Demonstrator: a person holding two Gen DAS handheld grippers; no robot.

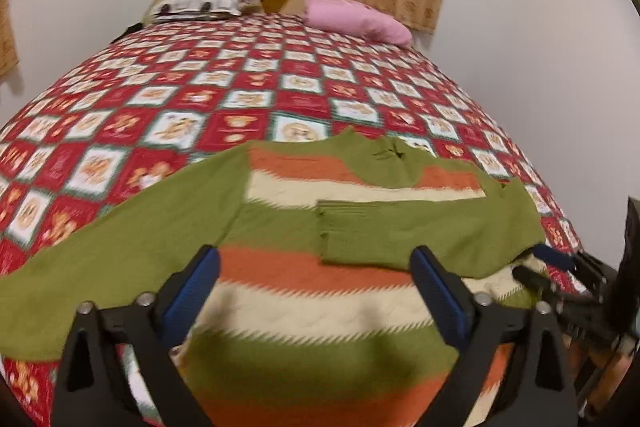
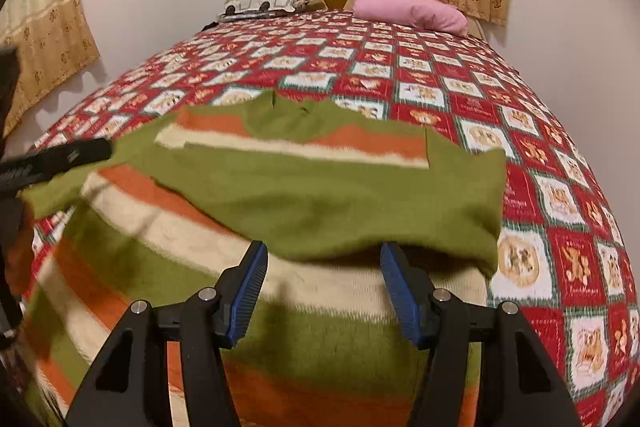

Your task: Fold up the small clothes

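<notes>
The sweater (image 1: 320,291) is blurred, its hem apparently cut off by the bottom edge.

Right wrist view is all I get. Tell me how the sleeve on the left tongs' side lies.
Observer: The unfolded sleeve lies stretched flat across the bedspread, running out to the left edge of the left wrist view.
Operator: Now report the cuff of the folded sleeve.
Observer: Its ribbed cuff ends about midway across the sweater, lying flat on the stripes.
Operator: Give me the left tongs.
Observer: The left tongs are open above the sweater's body, with nothing between the pads.
</notes>
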